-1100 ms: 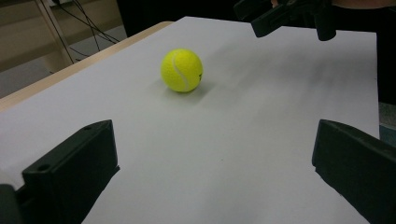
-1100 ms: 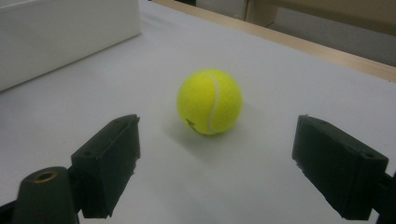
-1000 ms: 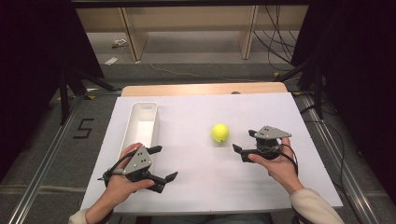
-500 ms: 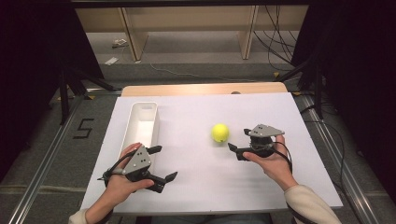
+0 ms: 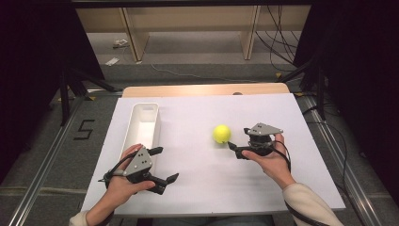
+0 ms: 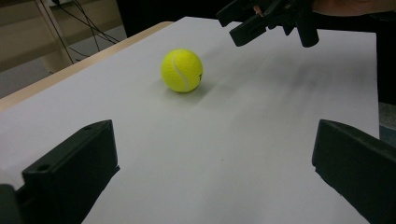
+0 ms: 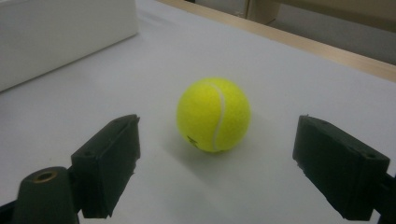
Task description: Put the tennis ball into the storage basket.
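Observation:
A yellow tennis ball (image 5: 221,133) rests on the white table top (image 5: 197,188), a little right of centre. My right gripper (image 5: 238,138) sits just to the ball's right, pointing at it, open. In the right gripper view the ball (image 7: 213,114) lies just ahead of the spread jaws of that gripper (image 7: 217,125), not touching them. My left gripper (image 5: 167,164) is held near the front left, open with nothing in it. In the left gripper view its jaws (image 6: 217,130) stand wide apart, with the ball (image 6: 182,70) farther off and the right gripper (image 6: 271,18) beyond it.
A long white bin (image 5: 143,123) stands at the left of the table, just beyond the left hand; its wall (image 7: 60,32) appears in the right gripper view. A wooden table edge (image 5: 202,89) runs along the back. Dark stands and cables flank the table.
The right gripper has moved left and slightly forward, closing in on the ball. The left gripper and the ball have stayed put.

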{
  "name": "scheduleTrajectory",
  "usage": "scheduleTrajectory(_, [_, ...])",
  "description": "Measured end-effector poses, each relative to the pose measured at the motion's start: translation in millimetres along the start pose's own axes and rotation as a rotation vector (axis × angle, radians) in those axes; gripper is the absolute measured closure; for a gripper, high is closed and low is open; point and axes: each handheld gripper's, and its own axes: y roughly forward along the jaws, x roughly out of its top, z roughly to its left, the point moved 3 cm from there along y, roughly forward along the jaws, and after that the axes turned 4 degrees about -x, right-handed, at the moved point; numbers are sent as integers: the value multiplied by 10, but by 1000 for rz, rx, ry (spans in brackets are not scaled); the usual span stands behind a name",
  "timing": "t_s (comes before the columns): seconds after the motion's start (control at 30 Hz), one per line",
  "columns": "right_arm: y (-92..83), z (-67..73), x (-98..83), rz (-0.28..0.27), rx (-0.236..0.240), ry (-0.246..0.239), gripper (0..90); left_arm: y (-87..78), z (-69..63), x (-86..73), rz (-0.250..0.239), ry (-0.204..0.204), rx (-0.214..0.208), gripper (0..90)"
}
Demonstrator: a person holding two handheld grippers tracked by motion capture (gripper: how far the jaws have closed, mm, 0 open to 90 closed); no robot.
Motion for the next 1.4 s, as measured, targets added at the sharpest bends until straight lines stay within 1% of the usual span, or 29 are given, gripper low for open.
scheduleTrajectory(0.37, [100,4,23,5,-2,5,155,-2,1,0,-1,0,0,0])
scheduleTrajectory(0.5, [136,17,26,15,-1,9,155,-1,1,0,-1,0,0,0])
scheduleTrajectory(0.53, [149,15,28,13,-1,2,155,-1,0,0,0,0,0,0])
scheduleTrajectory(0.7, [194,20,35,19,-2,1,154,-4,1,2,-1,1,1,0])
scheduleTrajectory(0.93, [227,3,42,20,-7,2,155,-7,3,4,-3,1,2,0])
scheduleTrajectory(1.4, [294,16,50,33,1,4,154,-8,4,6,-5,1,4,0])
